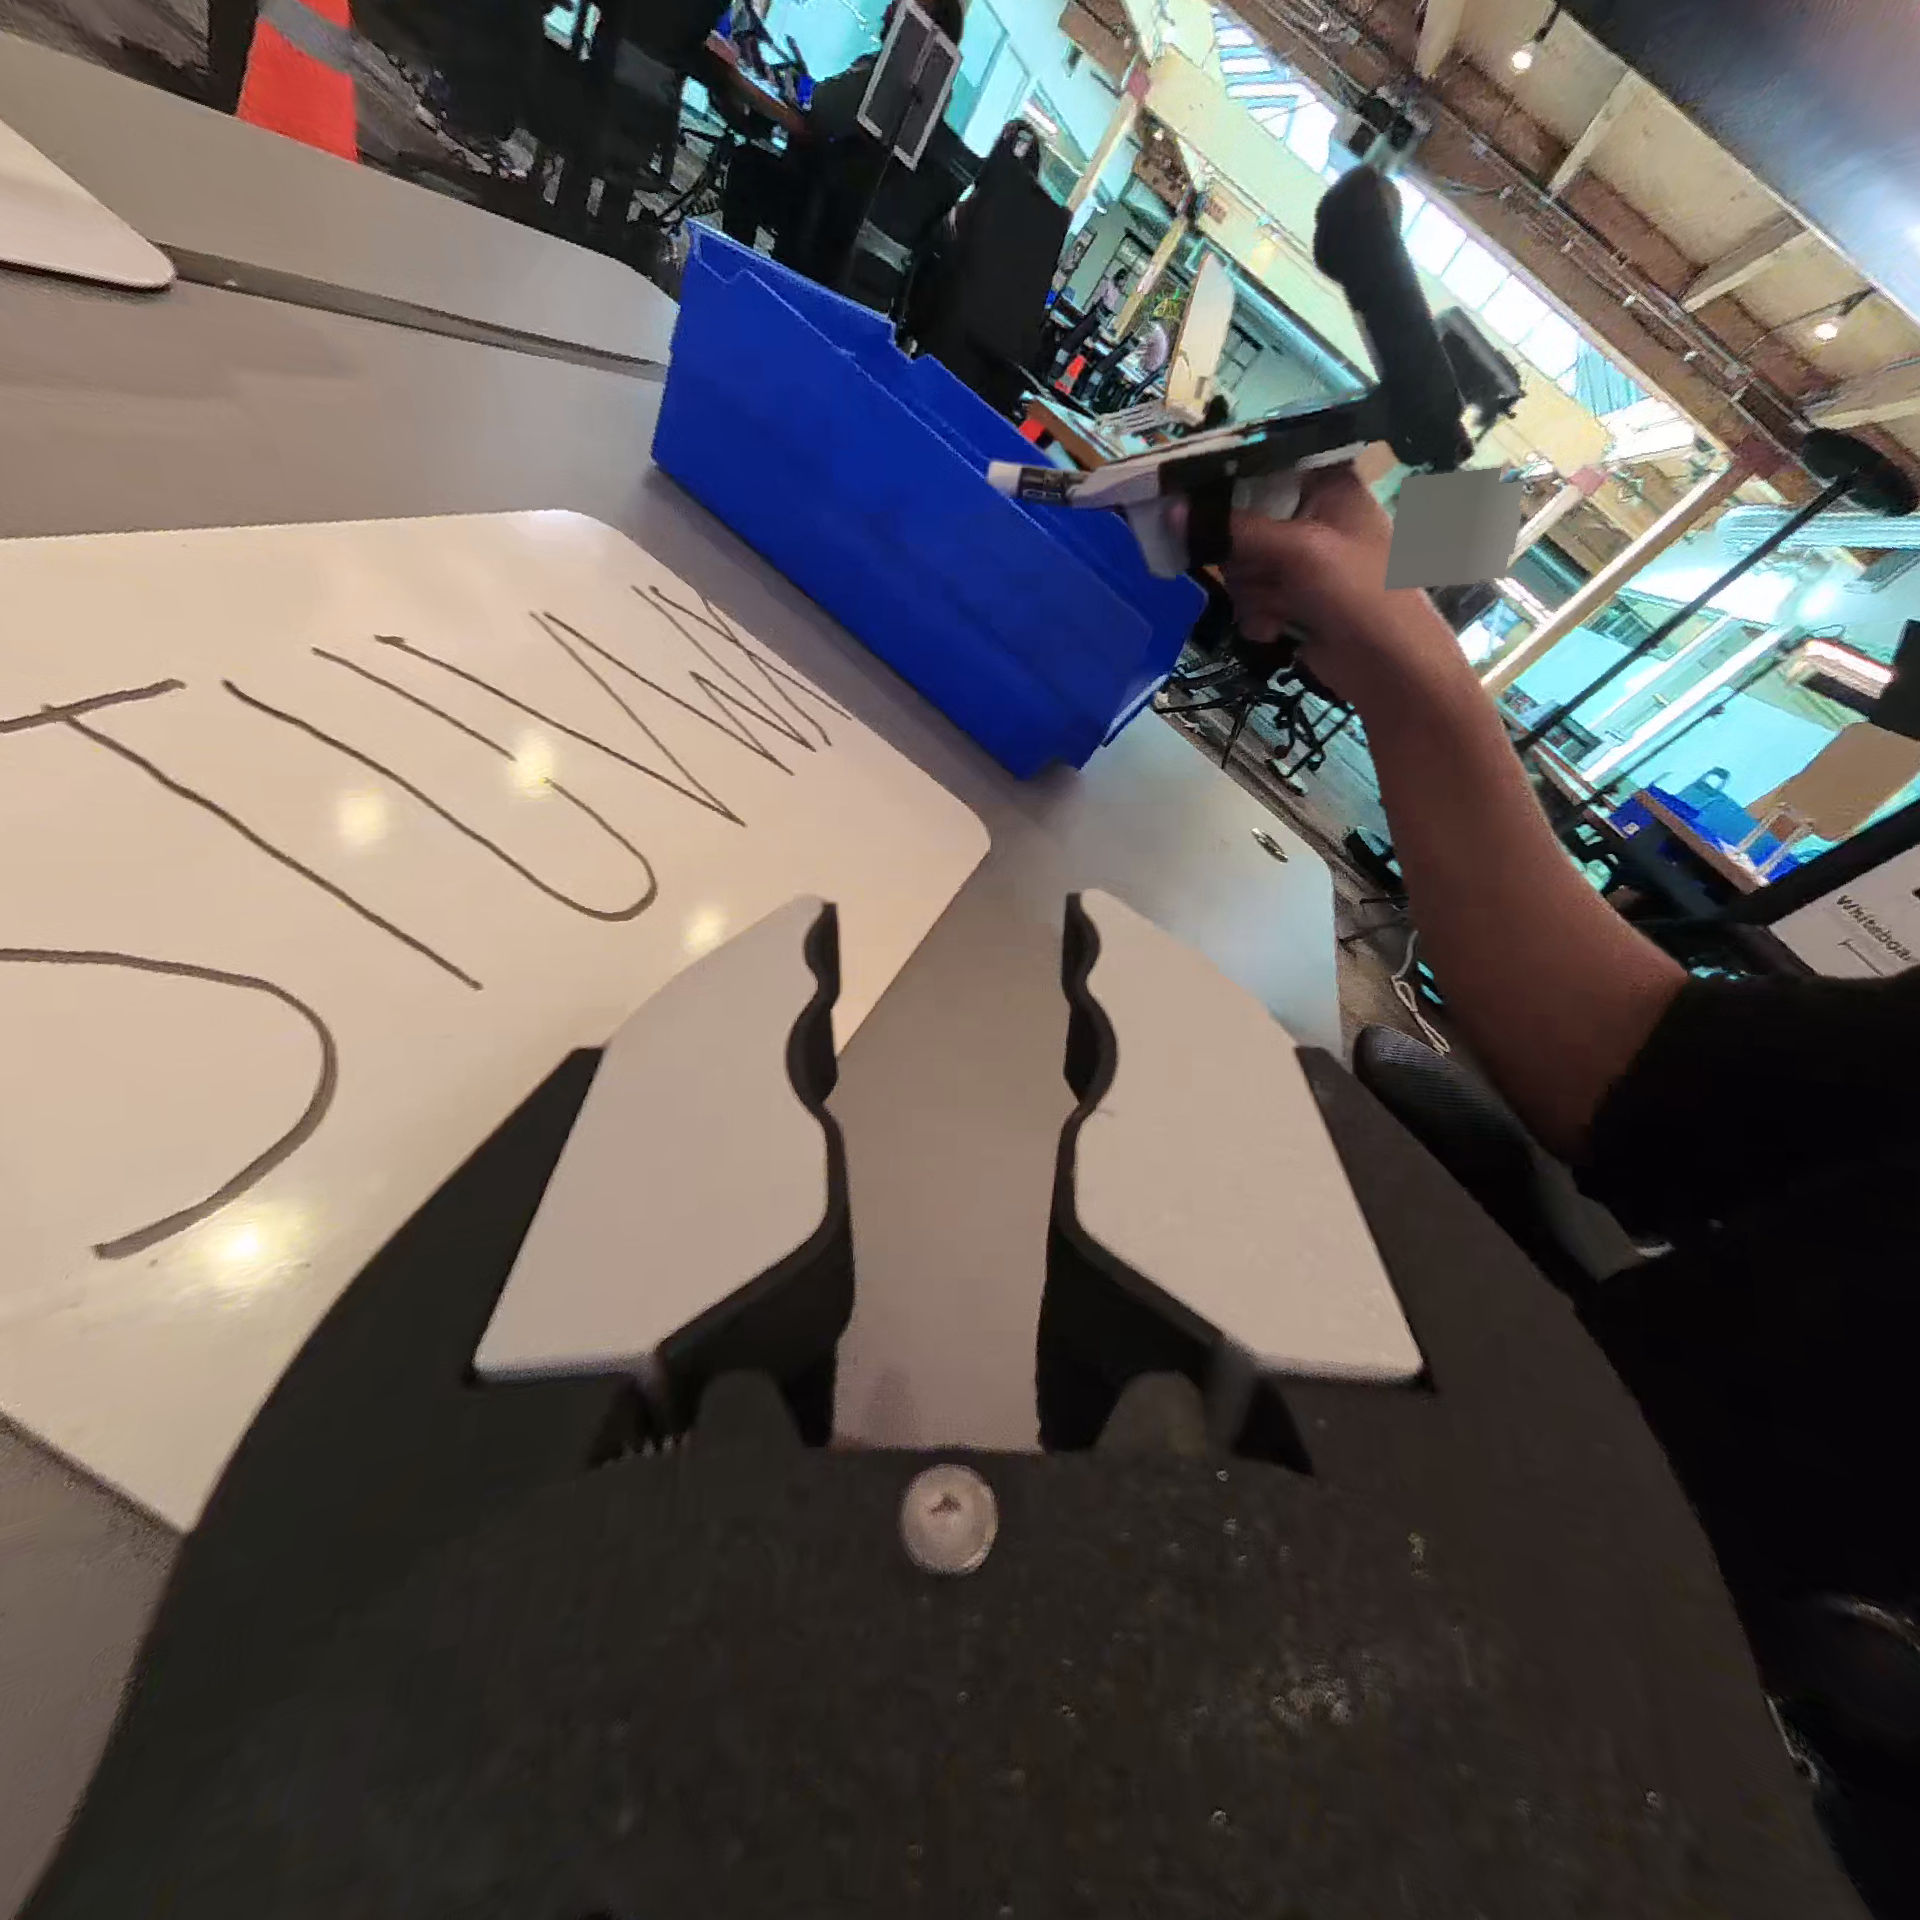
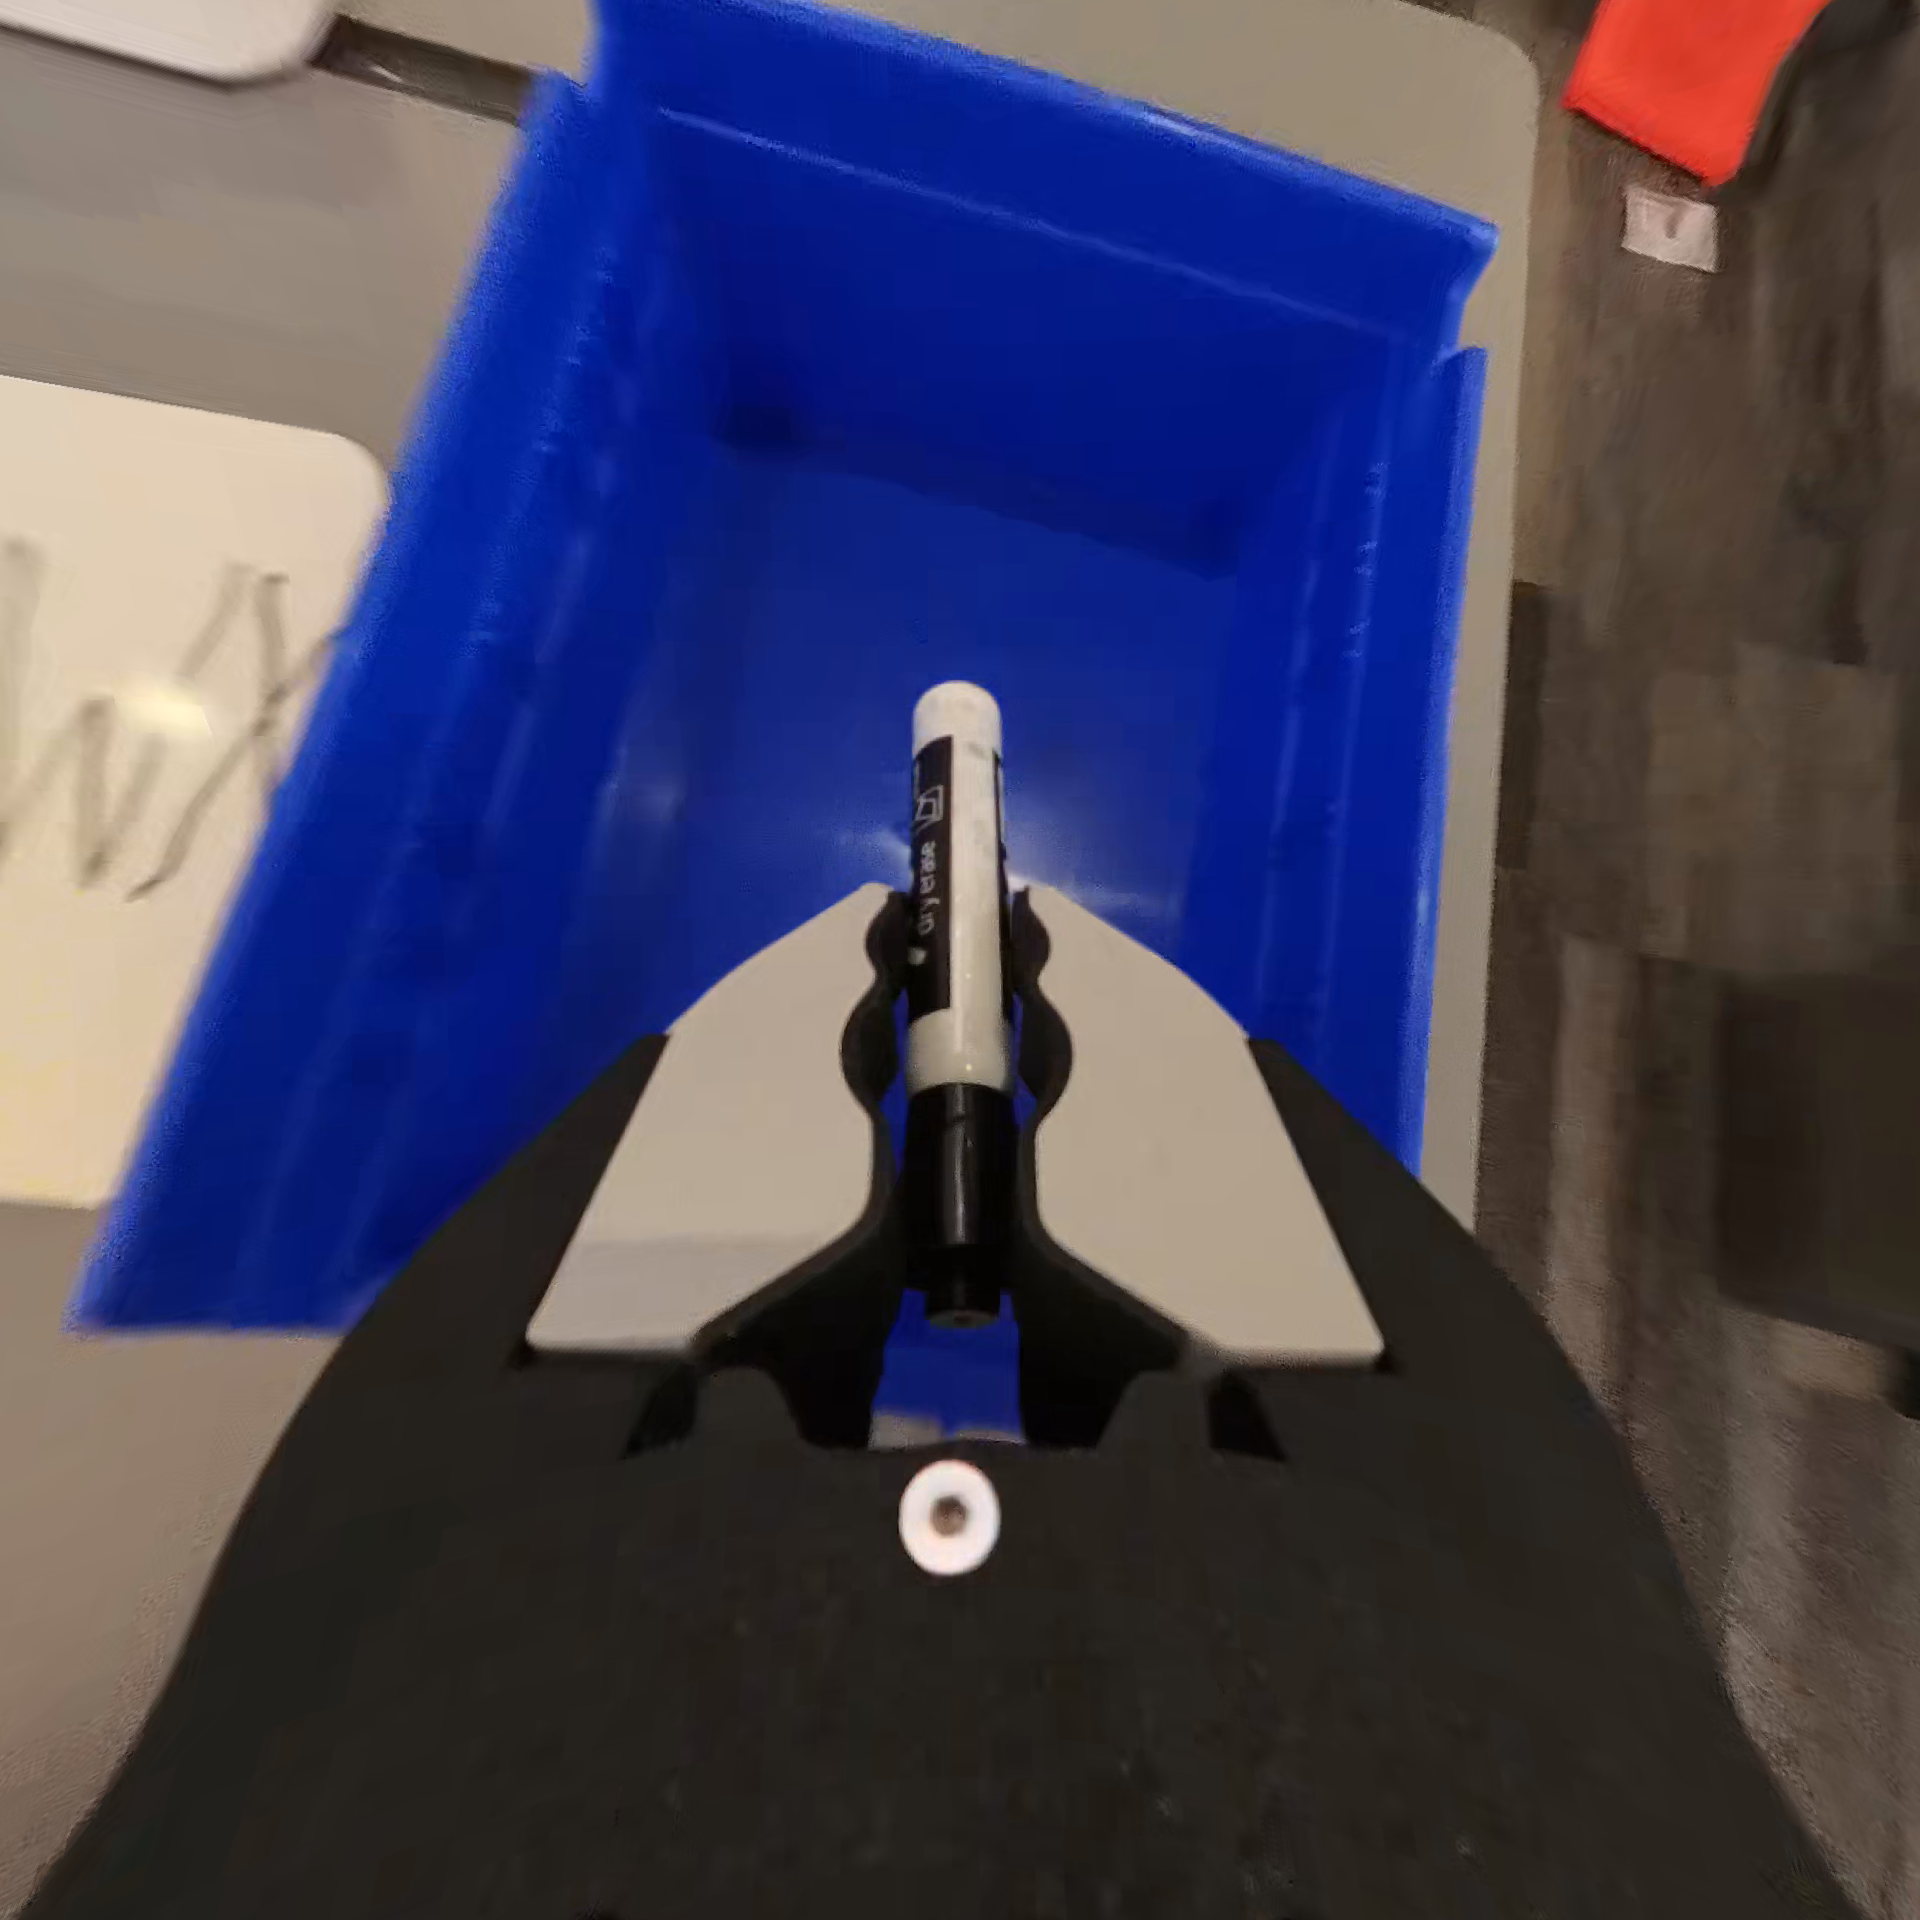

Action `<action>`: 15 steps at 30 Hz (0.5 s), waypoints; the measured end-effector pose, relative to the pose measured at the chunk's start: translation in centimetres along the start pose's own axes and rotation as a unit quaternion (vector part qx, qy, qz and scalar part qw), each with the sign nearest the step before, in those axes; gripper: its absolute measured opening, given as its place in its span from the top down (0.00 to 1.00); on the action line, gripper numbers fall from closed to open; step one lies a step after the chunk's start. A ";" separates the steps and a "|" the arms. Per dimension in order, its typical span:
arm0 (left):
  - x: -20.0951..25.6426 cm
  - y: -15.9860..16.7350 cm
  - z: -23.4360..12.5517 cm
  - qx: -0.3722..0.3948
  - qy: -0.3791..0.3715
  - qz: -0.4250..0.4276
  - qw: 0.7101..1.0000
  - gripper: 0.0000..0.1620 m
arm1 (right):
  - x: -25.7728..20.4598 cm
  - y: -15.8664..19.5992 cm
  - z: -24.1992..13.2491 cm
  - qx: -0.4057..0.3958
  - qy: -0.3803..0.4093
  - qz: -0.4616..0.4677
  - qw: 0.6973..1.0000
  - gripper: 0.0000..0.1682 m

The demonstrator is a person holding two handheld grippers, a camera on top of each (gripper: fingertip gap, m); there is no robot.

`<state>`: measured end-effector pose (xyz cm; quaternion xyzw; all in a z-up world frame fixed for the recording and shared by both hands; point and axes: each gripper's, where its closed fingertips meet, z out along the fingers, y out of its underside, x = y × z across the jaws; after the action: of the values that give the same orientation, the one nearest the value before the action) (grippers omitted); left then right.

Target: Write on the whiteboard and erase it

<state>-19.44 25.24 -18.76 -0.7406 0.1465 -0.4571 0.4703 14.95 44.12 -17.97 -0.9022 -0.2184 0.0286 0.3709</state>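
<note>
A grey table [image 1: 1091,831] carries a marked whiteboard [image 1: 312,1039] beside a blue bin [image 1: 883,520].

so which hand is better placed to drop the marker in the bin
Right. The right gripper is shut on the marker directly above the open blue bin. The left gripper is open and empty, by the whiteboard.

Our left wrist view sits low over the table [image 1: 1091,831]; our right looks down close into the blue bin [image 2: 1039,364], which both views share.
</note>
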 end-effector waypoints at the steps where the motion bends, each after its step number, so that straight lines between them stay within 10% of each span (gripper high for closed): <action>1: -0.3 -0.1 0.0 0.002 -0.010 0.000 1.000 0.75 | 0.6 0.0 1.1 -0.014 0.010 -0.001 1.000 0.89; 11: -2.6 1.2 0.2 -0.042 -0.091 0.040 0.994 0.75 | 3.0 3.8 9.3 -0.218 0.050 0.062 0.973 0.88; 15: -4.8 1.5 -0.6 -0.052 -0.162 0.049 0.984 0.74 | 2.0 4.6 8.6 -0.235 0.026 0.069 0.969 0.72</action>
<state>-22.24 27.24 -22.49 -0.8204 0.1282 -0.2989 0.4703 16.61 47.68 -27.16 -0.9775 -0.1461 -0.0219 0.1508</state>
